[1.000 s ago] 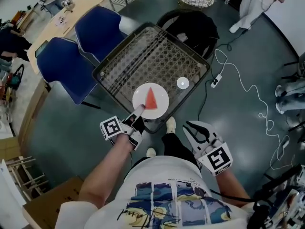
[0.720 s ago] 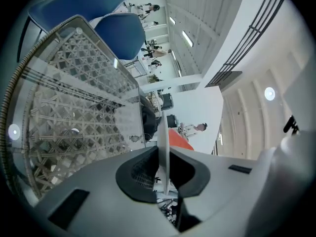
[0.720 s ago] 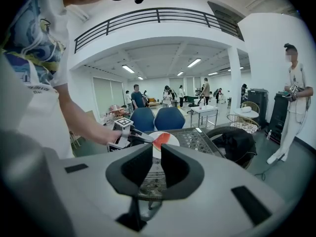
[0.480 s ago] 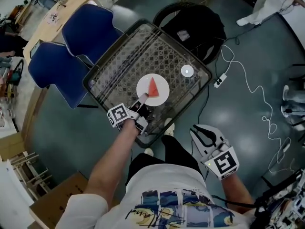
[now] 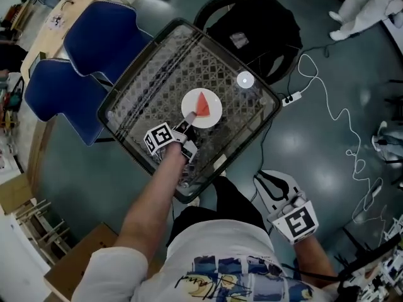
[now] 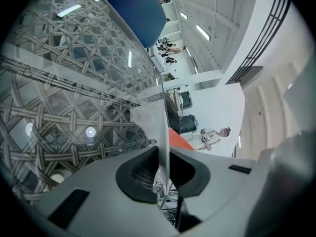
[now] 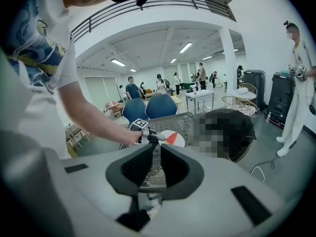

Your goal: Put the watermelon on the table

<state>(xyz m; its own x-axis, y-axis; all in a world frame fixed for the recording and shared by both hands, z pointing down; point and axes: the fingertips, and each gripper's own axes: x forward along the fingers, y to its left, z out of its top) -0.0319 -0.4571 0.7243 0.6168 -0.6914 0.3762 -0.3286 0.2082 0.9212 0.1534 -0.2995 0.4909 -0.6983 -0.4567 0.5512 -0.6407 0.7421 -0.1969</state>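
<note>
Watermelon (image 5: 201, 104): a red wedge, laid on a white plate (image 5: 212, 116); the plate is seen over the middle of the table (image 5: 157, 74), towards its near half; whether the plate is already set down on the glass cannot be told from any view.
Left gripper (image 5: 184, 128): clamped on the near rim of the plate; in the left gripper view the thin white edge is pinched between the two dark pads, with the red wedge just beyond them; the marker cube is turned up towards the head camera.
Right gripper (image 5: 263, 176): held back beside the person's body, well apart from the table and off its near corner; narrow, the jaws drawn all but together, only a slit left and nothing caught in it; it is pointed towards the plate.
Table: a square glass top over a woven lattice, framed by a dark rim; a small white disc (image 5: 245, 80) is seen near its far right corner.
Surroundings: two blue chairs (image 5: 101, 39) are placed along the table's left side; a black bag (image 5: 252, 24) is set beyond the far edge; a white cable (image 5: 334, 112) is trailed across the grey floor at right.
</note>
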